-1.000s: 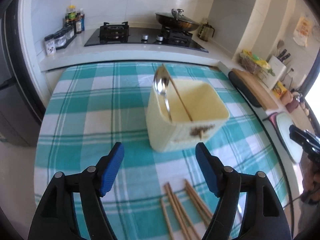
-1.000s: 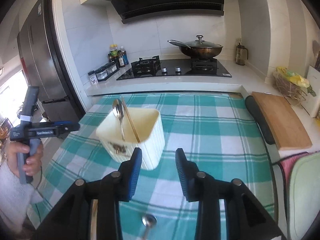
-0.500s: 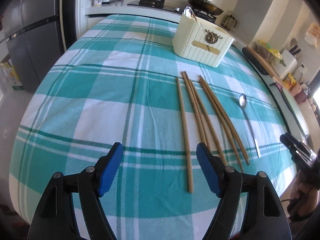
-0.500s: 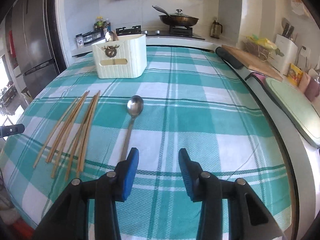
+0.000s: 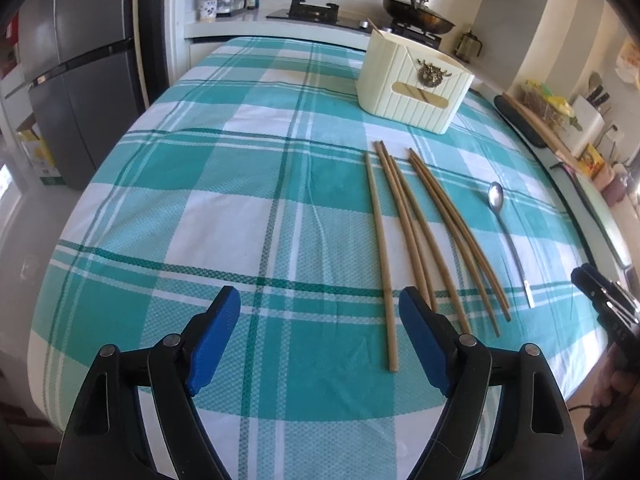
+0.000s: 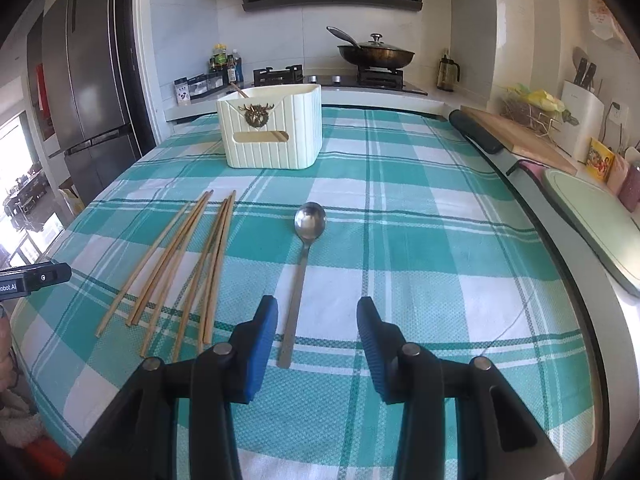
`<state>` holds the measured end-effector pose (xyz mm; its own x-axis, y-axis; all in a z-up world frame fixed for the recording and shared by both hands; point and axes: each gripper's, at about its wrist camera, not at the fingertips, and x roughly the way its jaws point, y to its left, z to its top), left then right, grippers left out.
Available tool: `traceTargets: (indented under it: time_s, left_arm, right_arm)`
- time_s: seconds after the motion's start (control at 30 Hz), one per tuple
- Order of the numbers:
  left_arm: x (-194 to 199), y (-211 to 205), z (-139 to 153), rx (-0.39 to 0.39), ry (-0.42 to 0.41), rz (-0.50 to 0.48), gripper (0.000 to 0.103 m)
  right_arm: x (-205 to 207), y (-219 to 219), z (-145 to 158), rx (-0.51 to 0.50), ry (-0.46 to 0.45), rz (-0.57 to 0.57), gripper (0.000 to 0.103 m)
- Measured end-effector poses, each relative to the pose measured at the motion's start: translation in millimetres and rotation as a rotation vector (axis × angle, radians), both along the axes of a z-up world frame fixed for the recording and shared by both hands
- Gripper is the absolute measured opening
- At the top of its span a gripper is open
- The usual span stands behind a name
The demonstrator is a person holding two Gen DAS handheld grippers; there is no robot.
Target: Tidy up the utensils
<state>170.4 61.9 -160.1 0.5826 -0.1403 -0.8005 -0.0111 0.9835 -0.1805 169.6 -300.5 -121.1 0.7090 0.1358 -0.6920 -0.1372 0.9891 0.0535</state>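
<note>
A cream utensil holder [image 5: 414, 84] [image 6: 272, 128] stands at the far part of the checked table, with a chopstick tip showing above its rim. Several wooden chopsticks [image 5: 420, 224] [image 6: 188, 256] lie side by side on the cloth. A metal spoon [image 5: 508, 236] [image 6: 302, 268] lies to their right. My left gripper [image 5: 320, 340] is open and empty, just left of the near chopstick ends. My right gripper [image 6: 316, 340] is open and empty, above the spoon's handle end.
The table has a teal and white checked cloth [image 5: 240, 184] [image 6: 420, 240]. A stove with a lidded pan [image 6: 374, 54] stands behind. A wooden board [image 6: 516, 136] and a green board [image 6: 592, 216] lie on the right counter. A fridge [image 5: 76, 72] stands left.
Both grippers have pulled back from the holder toward the near table edge and have stayed open. The chopsticks and the spoon now lie in full view in front of them.
</note>
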Motion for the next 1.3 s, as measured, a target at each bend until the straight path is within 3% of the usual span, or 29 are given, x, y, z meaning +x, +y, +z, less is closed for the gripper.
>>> traceTargets:
  time_s: [0.43, 0.83, 0.9, 0.93, 0.97, 1.1, 1.3]
  left_arm:
    - [49, -10, -19, 0.031, 0.014, -0.022, 0.083]
    - [51, -11, -26, 0.042, 0.034, 0.0, 0.083]
    - [49, -10, -27, 0.044, 0.036, 0.009, 0.083]
    - [48, -9, -28, 0.047, 0.037, 0.013, 0.083]
    - [47, -9, -29, 0.052, 0.039, 0.016, 0.083]
    - [44, -7, -33, 0.07, 0.05, 0.025, 0.083]
    - [48, -7, -30, 0.039, 0.039, 0.015, 0.083]
  right_arm:
    - [16, -4, -21, 0.053, 0.083, -0.004, 0.042]
    - [83, 23, -56, 0.038, 0.195, 0.054, 0.041]
    - [92, 28, -56, 0.007, 0.197, 0.063, 0.026]
    - [95, 31, -56, -0.026, 0.195, 0.063, 0.01]
    - [96, 33, -56, -0.056, 0.19, 0.054, 0.007]
    - [93, 22, -56, -0.085, 0.177, -0.018, 0.007]
    - [76, -29, -58, -0.126, 0.193, -0.219, 0.007]
